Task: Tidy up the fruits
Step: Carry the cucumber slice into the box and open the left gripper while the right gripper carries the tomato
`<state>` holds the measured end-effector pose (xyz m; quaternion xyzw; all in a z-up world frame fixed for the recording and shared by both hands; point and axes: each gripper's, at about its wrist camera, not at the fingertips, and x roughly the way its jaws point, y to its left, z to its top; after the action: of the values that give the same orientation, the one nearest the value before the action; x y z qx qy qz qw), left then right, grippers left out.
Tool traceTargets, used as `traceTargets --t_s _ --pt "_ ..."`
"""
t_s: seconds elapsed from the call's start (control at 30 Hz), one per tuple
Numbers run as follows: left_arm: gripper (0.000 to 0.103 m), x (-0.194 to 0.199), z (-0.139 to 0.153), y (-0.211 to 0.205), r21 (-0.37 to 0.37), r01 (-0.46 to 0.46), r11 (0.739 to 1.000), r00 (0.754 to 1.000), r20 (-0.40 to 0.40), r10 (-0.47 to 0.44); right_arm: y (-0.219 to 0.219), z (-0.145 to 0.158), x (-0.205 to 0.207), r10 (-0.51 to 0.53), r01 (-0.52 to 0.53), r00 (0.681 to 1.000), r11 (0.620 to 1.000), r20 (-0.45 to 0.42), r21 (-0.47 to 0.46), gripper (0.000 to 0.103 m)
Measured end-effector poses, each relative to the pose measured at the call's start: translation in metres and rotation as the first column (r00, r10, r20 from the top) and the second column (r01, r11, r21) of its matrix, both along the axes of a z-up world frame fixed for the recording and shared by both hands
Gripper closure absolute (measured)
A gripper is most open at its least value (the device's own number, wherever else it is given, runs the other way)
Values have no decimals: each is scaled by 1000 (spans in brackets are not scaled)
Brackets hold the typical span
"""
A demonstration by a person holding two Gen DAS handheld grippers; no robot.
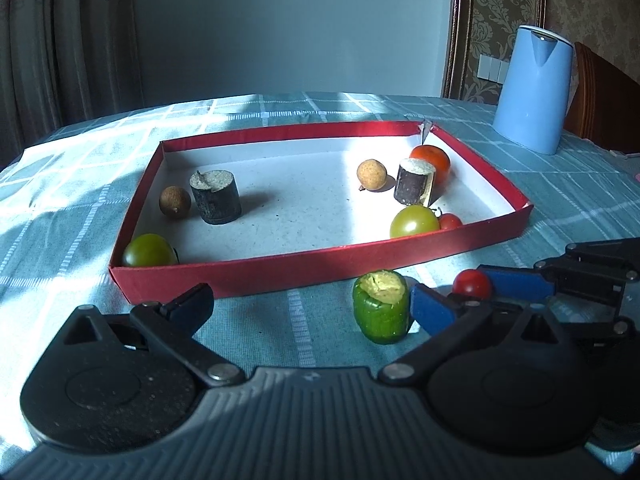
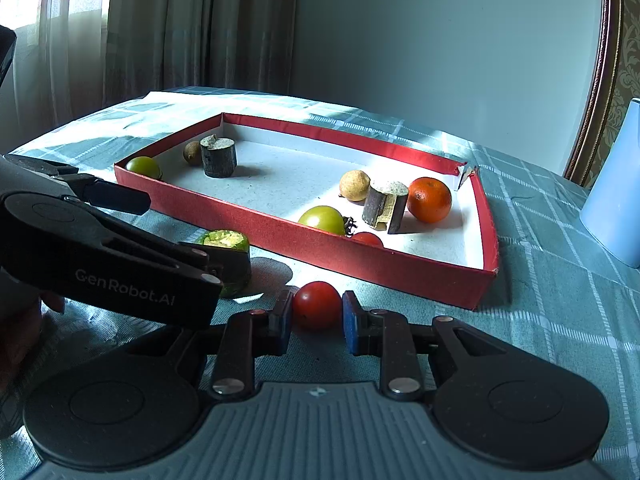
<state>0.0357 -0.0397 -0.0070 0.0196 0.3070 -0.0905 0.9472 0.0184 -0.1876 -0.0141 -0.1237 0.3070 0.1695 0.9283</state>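
A red-walled tray (image 1: 280,270) (image 2: 400,270) sits on the checked cloth with green tomatoes, longans, dark sugarcane pieces, an orange (image 2: 429,199) and a small red tomato inside. In front of it lie a green sugarcane piece (image 1: 382,308) (image 2: 228,242) and a red cherry tomato (image 1: 472,284) (image 2: 317,305). My right gripper (image 2: 316,318) (image 1: 456,294) has its blue pads on either side of the cherry tomato, left pad touching, right pad a hair apart. My left gripper (image 1: 312,300) is wide open and empty, its right finger beside the green piece.
A light blue kettle (image 1: 534,88) stands at the back right of the table, with a wooden chair behind it. Curtains and a wall lie behind the table.
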Motion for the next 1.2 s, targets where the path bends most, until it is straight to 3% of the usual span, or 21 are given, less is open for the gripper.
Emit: traceTargets --t_s 0.1,0.2,0.37,0.5,0.6,0.73,0.93,1.07,1.2 --pt "2 5 -2 -1 -2 6 1000 1000 -21 -6 0 0 0 0 0 1000 1000 0 -1 78" --pt "18 3 -1 5 -61 41 997 998 -39 -44 0 0 0 0 0 1000 1000 -1 3 78" --pt "31 -9 2 0 -34 67 997 998 19 -66 0 0 0 1 -1 1000 1000 0 0 78" --pt "58 -10 3 -3 -66 126 990 992 5 -126 1 0 -1 3 -3 1000 1000 4 -9 78" --pt "65 -7 2 -1 -103 140 985 989 -26 -144 1 0 -1 3 -3 1000 1000 4 -9 78" --pt "76 -12 3 -5 -79 165 983 986 2 -165 1 0 -1 3 -3 1000 1000 3 -5 78" --pt "76 -21 3 -9 10 134 991 990 40 -134 1 0 -1 3 -3 1000 1000 2 -6 78" --pt "76 -27 1 -8 92 31 995 996 80 -39 1 0 -1 3 -3 1000 1000 3 -7 78" --pt "75 -22 1 7 49 -44 998 998 52 41 1 0 -1 3 -3 1000 1000 4 -9 78"
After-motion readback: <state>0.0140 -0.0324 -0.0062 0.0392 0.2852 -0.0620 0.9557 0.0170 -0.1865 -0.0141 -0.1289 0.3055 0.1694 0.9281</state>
